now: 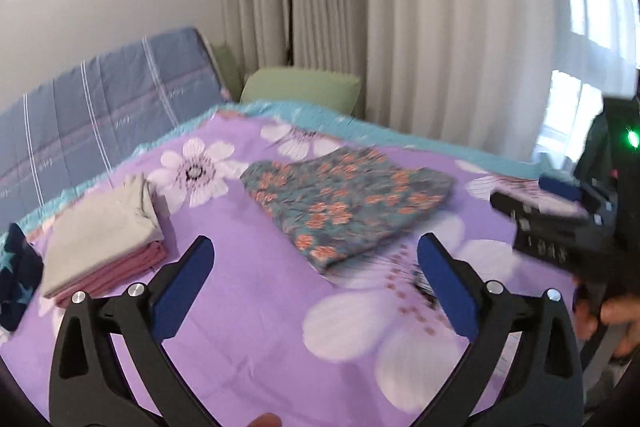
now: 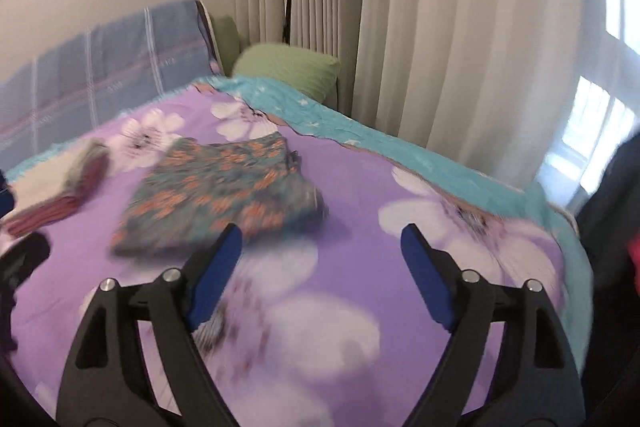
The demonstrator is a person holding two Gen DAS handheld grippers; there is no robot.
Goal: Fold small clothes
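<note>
1. Here, the left gripper (image 1: 316, 281) and the right gripper (image 2: 322, 277) both held their fingers wide apart, empty, above the bed (image 1: 248, 343).
2. The folded floral garment (image 1: 348, 201) lay ahead of both, long axis slanting, nearer the left fingers.
3. Farther left sat a folded stack (image 1: 102, 247).

Bedspread (image 1: 248, 307) purple, big white flowers, teal border. Folded garment (image 1: 348, 203) teal-grey with small orange blossoms. Stack (image 1: 100, 247): grey piece over pink ones. Pillow (image 1: 300, 85) pale green. Curtains (image 1: 440, 27) cream. Gripper pads (image 1: 182, 291) blue on black frames.
</note>
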